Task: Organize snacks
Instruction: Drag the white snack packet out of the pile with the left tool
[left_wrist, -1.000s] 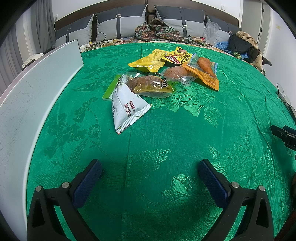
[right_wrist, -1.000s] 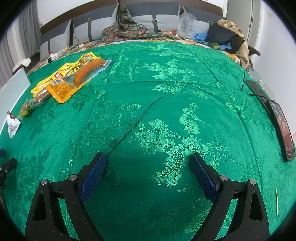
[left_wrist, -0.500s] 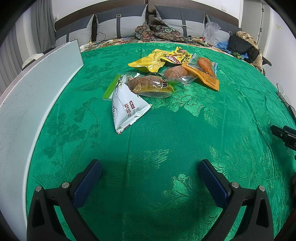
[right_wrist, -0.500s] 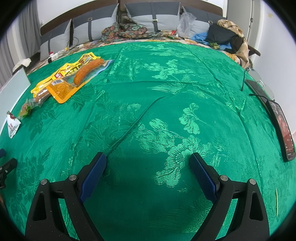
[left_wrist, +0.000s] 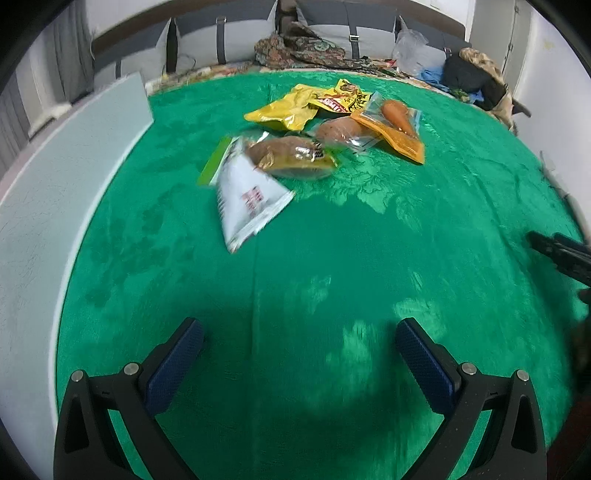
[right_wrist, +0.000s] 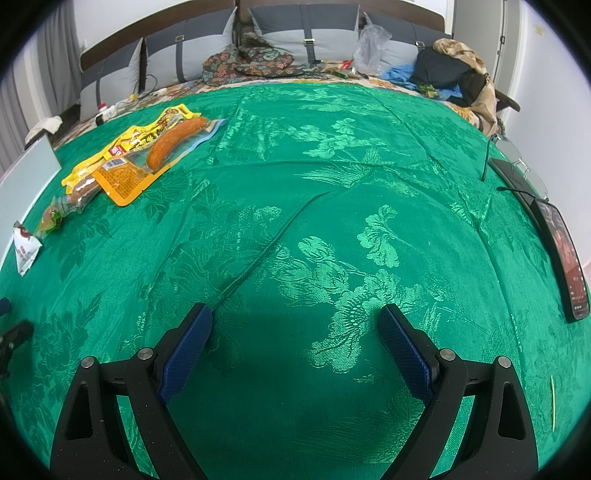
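Snacks in loose overlapping heap mid green cloth (left_wrist: 332, 258), none sorted: white pouch (left_wrist: 251, 195) nearest, brown pack (left_wrist: 295, 158) overlapping its top, green pack (left_wrist: 212, 162) peeking beneath, yellow bag (left_wrist: 288, 110), clear pack (left_wrist: 341, 131), orange sausage pack (left_wrist: 397, 129) behind. Left gripper (left_wrist: 299, 341) spread, empty, short of pouch. Right gripper (right_wrist: 295, 326) spread, empty, over bare cloth, well apart from heap. Grey board (left_wrist: 66, 166) along left edge. Phone (right_wrist: 563, 254) at right edge. Judgement: task barely begun; everything left.

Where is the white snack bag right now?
In the left wrist view the white snack bag lies on the green bedspread, at the near left end of the snack pile, its top tucked under the brown snack packet.
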